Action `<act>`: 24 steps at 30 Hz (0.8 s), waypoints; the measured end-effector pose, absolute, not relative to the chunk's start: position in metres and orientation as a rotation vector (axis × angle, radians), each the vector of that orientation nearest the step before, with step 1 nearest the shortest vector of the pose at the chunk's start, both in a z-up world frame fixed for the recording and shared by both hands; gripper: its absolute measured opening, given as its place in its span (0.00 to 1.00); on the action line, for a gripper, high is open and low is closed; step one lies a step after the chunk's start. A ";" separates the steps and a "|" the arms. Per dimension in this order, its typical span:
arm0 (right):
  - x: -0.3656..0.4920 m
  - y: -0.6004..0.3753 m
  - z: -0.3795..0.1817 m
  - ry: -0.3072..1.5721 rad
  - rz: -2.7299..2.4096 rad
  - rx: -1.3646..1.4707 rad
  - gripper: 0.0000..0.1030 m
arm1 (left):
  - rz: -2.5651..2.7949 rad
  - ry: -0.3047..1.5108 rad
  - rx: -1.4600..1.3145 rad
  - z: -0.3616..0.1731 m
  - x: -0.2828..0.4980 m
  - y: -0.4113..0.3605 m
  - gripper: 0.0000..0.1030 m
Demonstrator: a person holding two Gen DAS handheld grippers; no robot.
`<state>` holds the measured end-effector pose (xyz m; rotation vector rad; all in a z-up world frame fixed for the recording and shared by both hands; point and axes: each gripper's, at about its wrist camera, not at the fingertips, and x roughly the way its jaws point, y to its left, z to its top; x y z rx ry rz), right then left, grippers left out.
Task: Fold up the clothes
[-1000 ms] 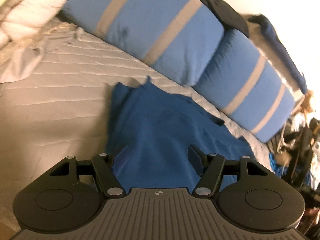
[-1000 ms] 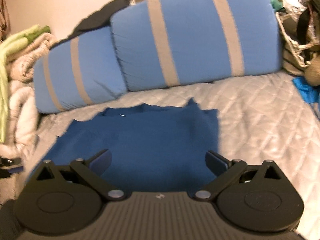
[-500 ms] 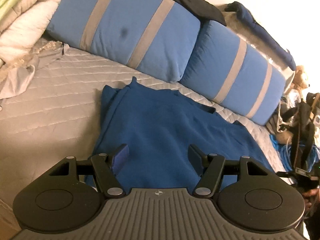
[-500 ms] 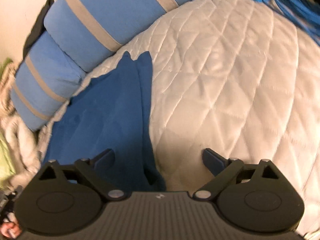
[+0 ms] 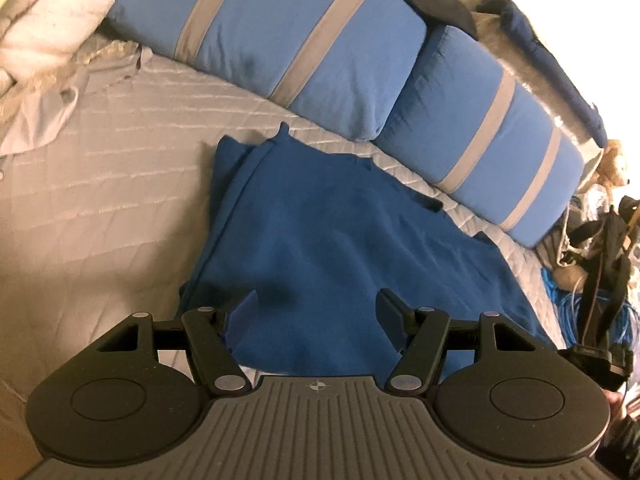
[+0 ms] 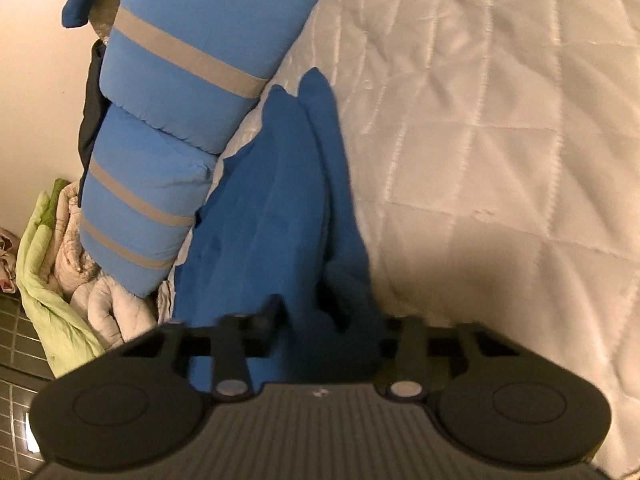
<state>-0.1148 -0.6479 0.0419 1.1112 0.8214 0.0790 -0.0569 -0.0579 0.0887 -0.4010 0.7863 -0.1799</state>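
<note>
A dark blue garment (image 5: 332, 240) lies spread on the quilted bed, its near hem just in front of my left gripper (image 5: 318, 310), which is open and empty above that hem. In the right wrist view the same garment (image 6: 280, 208) runs away from me along the pillows. My right gripper (image 6: 316, 316) has its fingers closed in on the garment's near edge, with blue cloth bunched between them and hiding the tips.
Two blue pillows with grey stripes (image 5: 304, 40) (image 6: 176, 92) lie along the far side of the white quilted bed (image 6: 500, 140). Bedding is heaped at the left (image 5: 36, 40) (image 6: 68, 264). Bags and clutter (image 5: 600, 248) stand past the bed's right end.
My right gripper swung over to the garment's edge and shut on it. My left gripper stayed open and drew back slightly toward the near hem.
</note>
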 end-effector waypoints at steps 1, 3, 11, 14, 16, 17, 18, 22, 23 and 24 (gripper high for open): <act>-0.111 -0.646 0.044 0.816 0.085 1.107 0.21 | -0.180 0.788 -0.403 0.088 -0.057 -0.058 0.63; -0.103 -0.638 0.056 0.799 0.090 1.049 0.17 | -0.181 0.792 -0.401 0.089 -0.057 -0.058 0.63; -0.077 -0.604 0.119 0.709 0.142 0.790 0.15 | -0.185 0.820 -0.383 0.090 -0.051 -0.064 0.63; -0.070 -0.591 0.129 0.689 0.166 0.766 0.14 | -0.184 0.821 -0.375 0.090 -0.052 -0.066 0.63; -0.064 -0.582 0.136 0.676 0.182 0.751 0.14 | -0.177 0.818 -0.374 0.091 -0.053 -0.066 0.63; -0.062 -0.578 0.140 0.670 0.190 0.743 0.14 | -0.170 0.815 -0.376 0.091 -0.053 -0.066 0.63; -0.059 -0.573 0.143 0.663 0.197 0.735 0.14 | -0.164 0.807 -0.378 0.091 -0.054 -0.066 0.63; -0.049 -0.556 0.157 0.637 0.228 0.703 0.14 | -0.131 0.769 -0.390 0.094 -0.061 -0.063 0.63; -0.047 -0.551 0.161 0.630 0.236 0.695 0.14 | -0.120 0.753 -0.394 0.095 -0.063 -0.062 0.63; -0.044 -0.547 0.164 0.624 0.244 0.687 0.14 | -0.115 0.733 -0.397 0.097 -0.066 -0.061 0.63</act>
